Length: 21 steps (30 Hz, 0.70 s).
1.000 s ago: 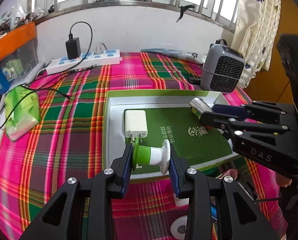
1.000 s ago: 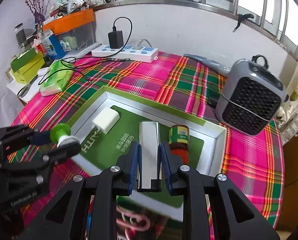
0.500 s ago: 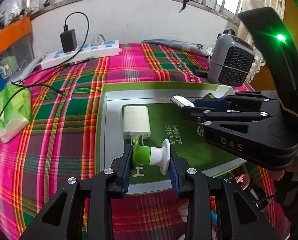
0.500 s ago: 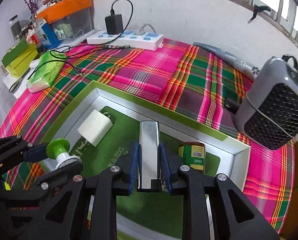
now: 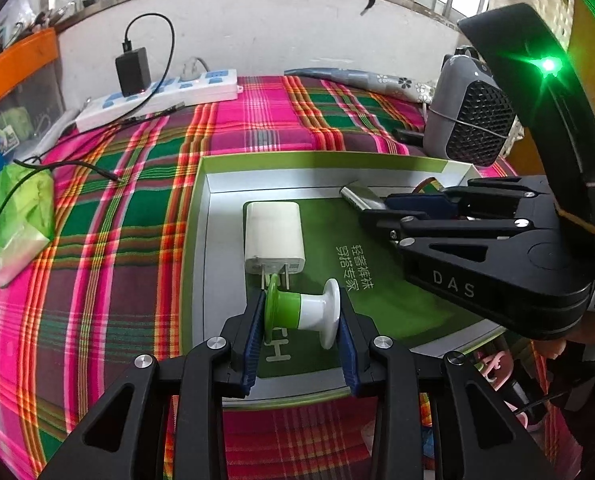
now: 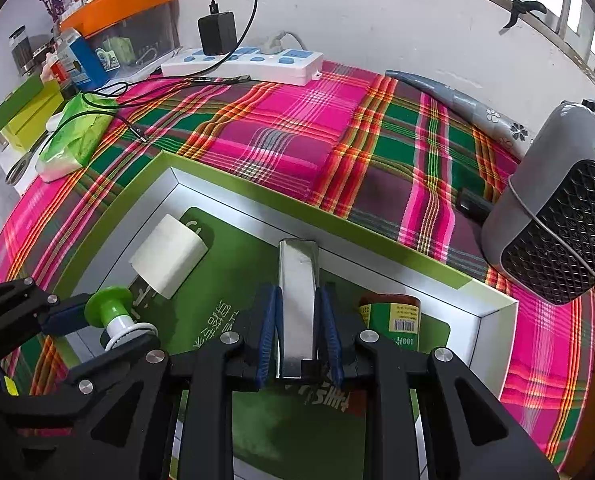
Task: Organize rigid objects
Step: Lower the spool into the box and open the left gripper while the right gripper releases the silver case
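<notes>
A shallow green-rimmed box lies on the plaid cloth. A white charger plug and a small red-lidded can lie inside it. My left gripper is shut on a green-and-white spool, held over the box's near-left part just in front of the charger. My right gripper is shut on a silver metal bar, held over the box's right part beside the can.
A grey heater stands right of the box. A white power strip with a black adapter lies at the back wall. A green tissue pack and cables lie at left. An orange-lidded bin stands far left.
Both grippers have moved forward over the box with their objects still held. The bar has come closer to the box's far wall; the spool has neared the charger.
</notes>
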Tool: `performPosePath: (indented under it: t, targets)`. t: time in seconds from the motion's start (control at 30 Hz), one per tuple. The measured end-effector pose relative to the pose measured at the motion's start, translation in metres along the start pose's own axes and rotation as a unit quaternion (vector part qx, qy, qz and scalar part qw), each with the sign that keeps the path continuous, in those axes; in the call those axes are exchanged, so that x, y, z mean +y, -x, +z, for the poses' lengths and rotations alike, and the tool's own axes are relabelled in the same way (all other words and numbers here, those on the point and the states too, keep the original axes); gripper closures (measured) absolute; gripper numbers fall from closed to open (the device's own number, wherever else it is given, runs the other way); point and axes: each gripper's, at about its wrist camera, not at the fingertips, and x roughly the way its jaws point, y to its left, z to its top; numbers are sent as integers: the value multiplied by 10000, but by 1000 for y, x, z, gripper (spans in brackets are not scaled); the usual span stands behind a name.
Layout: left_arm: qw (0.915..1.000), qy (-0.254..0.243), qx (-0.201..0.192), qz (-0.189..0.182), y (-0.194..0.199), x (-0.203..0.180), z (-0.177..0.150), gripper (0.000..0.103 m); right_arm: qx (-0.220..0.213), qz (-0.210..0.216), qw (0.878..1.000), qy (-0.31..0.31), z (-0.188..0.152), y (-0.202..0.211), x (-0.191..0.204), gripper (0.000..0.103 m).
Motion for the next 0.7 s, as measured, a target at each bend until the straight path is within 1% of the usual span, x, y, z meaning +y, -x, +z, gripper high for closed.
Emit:
performPosePath:
  t: [0.7]
  targets:
    - [9999, -18, 20, 109, -2, -1, 0, 70, -48, 114, 9999, -63, 0, -2, 0, 78]
